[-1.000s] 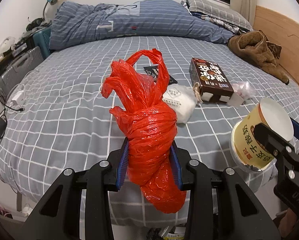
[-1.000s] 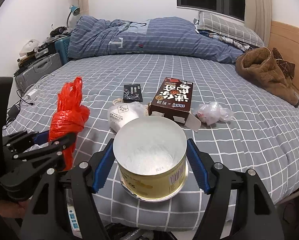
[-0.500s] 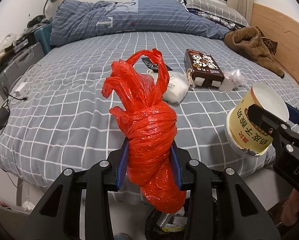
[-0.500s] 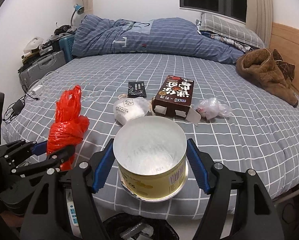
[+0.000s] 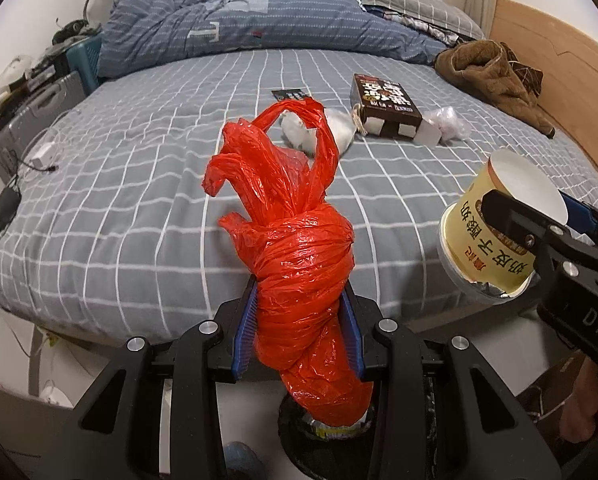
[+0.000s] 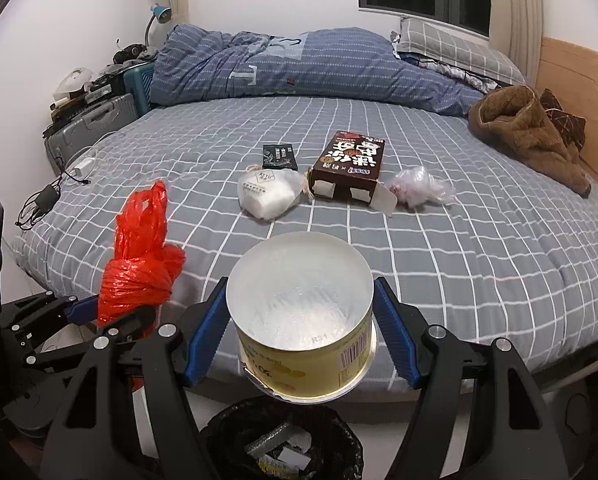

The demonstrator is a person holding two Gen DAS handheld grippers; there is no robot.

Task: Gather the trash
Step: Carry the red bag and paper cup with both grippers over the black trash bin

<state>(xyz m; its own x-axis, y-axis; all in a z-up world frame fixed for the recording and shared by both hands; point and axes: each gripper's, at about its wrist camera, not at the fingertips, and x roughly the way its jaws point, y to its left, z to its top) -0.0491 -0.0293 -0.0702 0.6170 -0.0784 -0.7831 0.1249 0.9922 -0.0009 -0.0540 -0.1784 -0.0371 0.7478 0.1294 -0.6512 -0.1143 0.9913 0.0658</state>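
Between the blue pads of the left gripper [image 5: 298,330], a knotted red plastic bag [image 5: 299,264] is clamped about its twisted waist, its loose handles standing free above and its lower end hanging over a black-lined trash bin [image 6: 283,440] on the floor. Beside it, the right gripper [image 6: 299,334] is closed on a yellow paper noodle cup [image 6: 299,316], pads bearing on opposite walls, the cup directly above the bin's mouth. Beyond both tools, on the checked bedsheet [image 6: 479,264], uncollected items lie well apart from the grippers: a white face mask [image 6: 269,194], a brown carton [image 6: 349,168], a small black packet [image 6: 280,157] and a crumpled clear wrapper [image 6: 419,186]. Both held items are judged light. The bag is soft and slippery, best gripped at its dense knot; the cup is thin-walled and crushable, so modest pressure low on its wall suits it.
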